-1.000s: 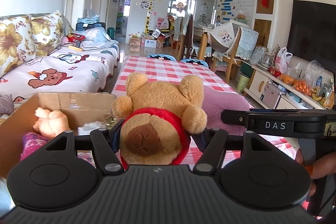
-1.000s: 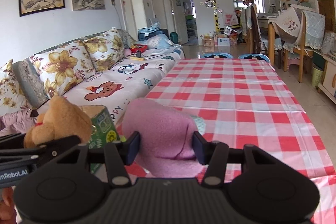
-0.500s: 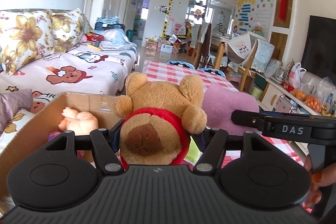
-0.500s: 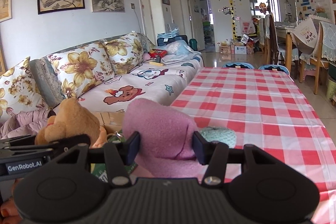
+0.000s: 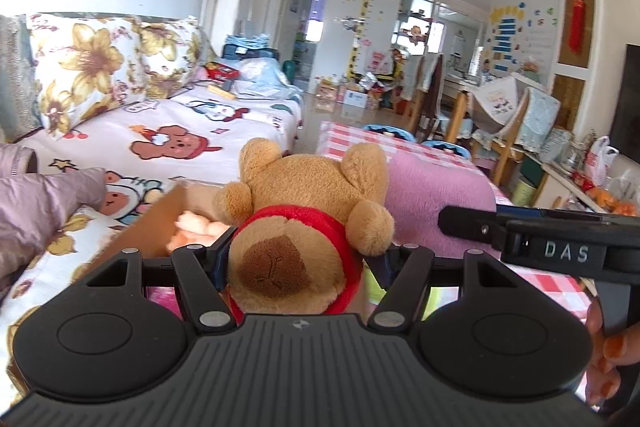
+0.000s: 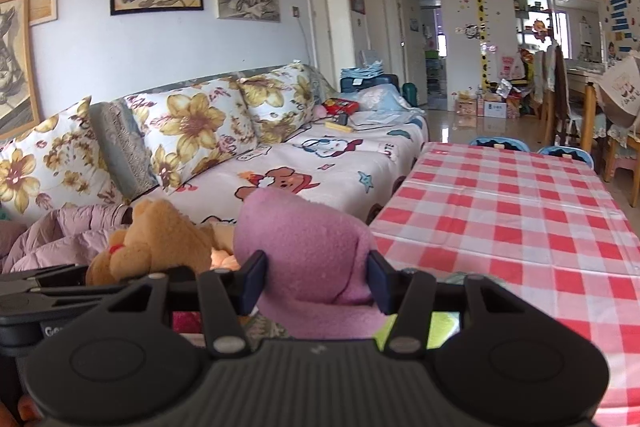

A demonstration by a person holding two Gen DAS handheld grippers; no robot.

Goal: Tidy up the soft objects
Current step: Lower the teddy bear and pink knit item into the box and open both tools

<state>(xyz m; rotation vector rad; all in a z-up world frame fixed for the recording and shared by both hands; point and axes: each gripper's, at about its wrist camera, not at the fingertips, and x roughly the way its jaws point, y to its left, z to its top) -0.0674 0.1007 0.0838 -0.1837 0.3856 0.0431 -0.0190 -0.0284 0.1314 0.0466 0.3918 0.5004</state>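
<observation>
Left wrist view: the left hand-held gripper [image 5: 298,259] pinches a tan teddy bear [image 5: 304,219] in a red shirt, its two fingers pressed into the toy's sides, the bear's brown muzzle facing the camera and its ears pointing away. The bear hangs above the open cardboard box [image 5: 160,215], whose brown wall shows at its left; a peach-coloured plush [image 5: 192,227] lies inside the box. Just beside the bear on its right is the pink plush [image 5: 432,195], with the black body of the right hand-held gripper [image 5: 540,239] marked "DAS" crossing in front of it. A hand with orange nails [image 5: 608,355] grips that tool at the lower right edge. A lilac puffer jacket [image 5: 44,203] lies on the sofa [image 5: 168,131] at the left.

Right wrist view: the right hand-held gripper [image 6: 316,279] is clamped on the pink plush [image 6: 308,247], both fingers squeezing its lower part. The toy is held off the worktop [image 6: 520,211], which has a red-and-white checked cloth and lies to its right. The teddy bear [image 6: 160,239] sits close at the left, level with the pink plush, and the left tool's black body shows under it. A lime-green patch [image 6: 440,327] shows below the fingers; what it is I cannot tell.
</observation>
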